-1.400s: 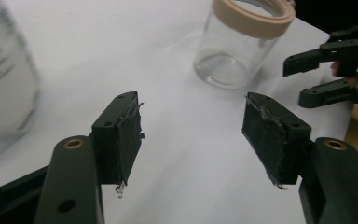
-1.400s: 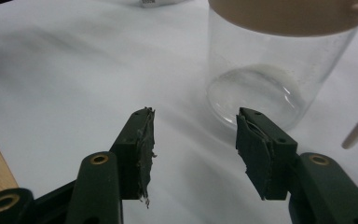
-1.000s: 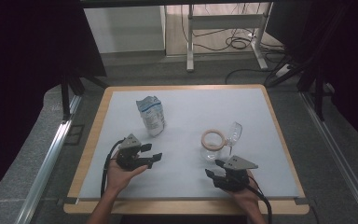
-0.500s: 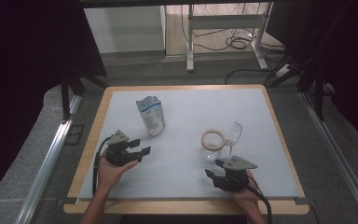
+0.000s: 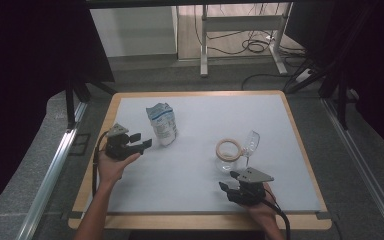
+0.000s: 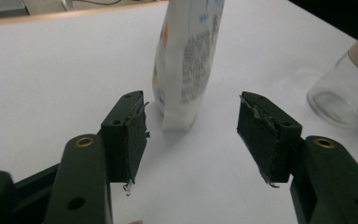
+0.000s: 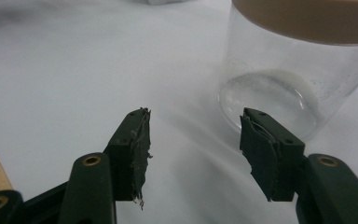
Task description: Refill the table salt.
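Pouch (image 6: pixel 189 56), white with printed text and a crimped bottom edge, stands upright just ahead of the left gripper (image 6: pixel 192 135), whose open jaws have just been closing with nothing between them. Bare table (image 5: pixel 190 165) lies rightward. Right gripper (image 7: pixel 193 154) gapes empty before the glass jar (image 7: pixel 289 79).

Lab: black curtains (image 5: pixel 25 75), cables on floor (image 5: pixel 255 46), framed test table (image 5: pixel 300 135).

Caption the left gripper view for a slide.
Left gripper, jaws open and empty, faces a standing white pouch; a glass jar stands beyond.
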